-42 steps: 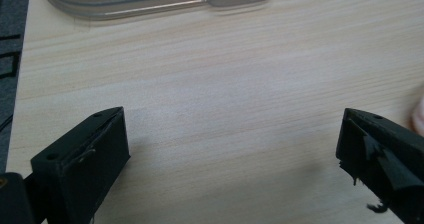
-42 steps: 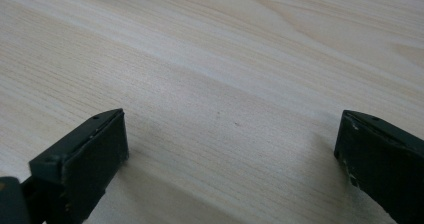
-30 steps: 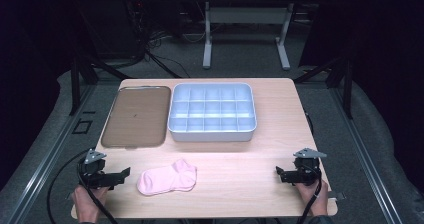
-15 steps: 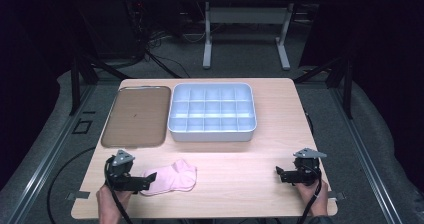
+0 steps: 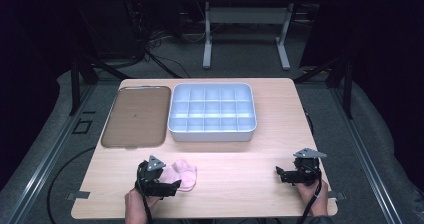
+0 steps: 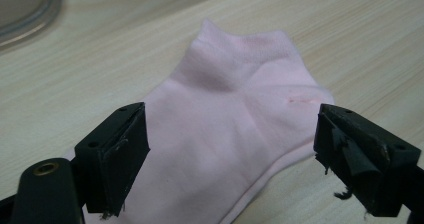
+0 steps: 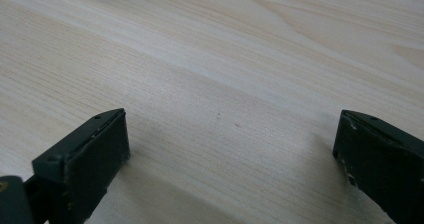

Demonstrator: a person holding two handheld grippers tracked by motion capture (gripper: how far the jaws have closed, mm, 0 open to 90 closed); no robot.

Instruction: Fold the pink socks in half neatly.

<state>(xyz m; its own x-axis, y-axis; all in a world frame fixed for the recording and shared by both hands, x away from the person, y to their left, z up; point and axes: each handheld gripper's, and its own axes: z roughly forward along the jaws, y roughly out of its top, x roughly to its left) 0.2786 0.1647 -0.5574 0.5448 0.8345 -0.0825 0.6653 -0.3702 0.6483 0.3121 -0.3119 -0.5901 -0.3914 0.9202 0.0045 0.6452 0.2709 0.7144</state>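
High view showed a wooden desk (image 5: 240, 159) with a person sitting at the near edge. The left gripper (image 5: 167, 186) was low over the near left part of the desk, held by the person's left hand (image 5: 136, 206). A pink sock (image 5: 181, 174) lay flat on the desk right there, and the gripper's front end was over the sock's near left end. The right gripper (image 5: 281, 173) was far off at the near right side, held by the right hand (image 5: 314, 194), with bare wood around it.

Farther back on the desk sat a pale blue box (image 5: 212, 111) split into many small square parts. Just beside it on the left lay a flat brown tray (image 5: 134, 116). Both were well apart from the sock.

Left gripper view showed the sock (image 6: 235, 124) up close. The two black fingers (image 6: 115, 154) were spread wide, one on each side of the sock. The sock sat between them and neither finger squeezed it. I could not tell if the fingers touched the cloth. The curved tray rim (image 6: 35, 14) peeked in at the top left corner.

Right gripper view showed the other pair of black fingers (image 7: 87, 156) spread wide too, with plain desk wood (image 7: 235, 84) between them.
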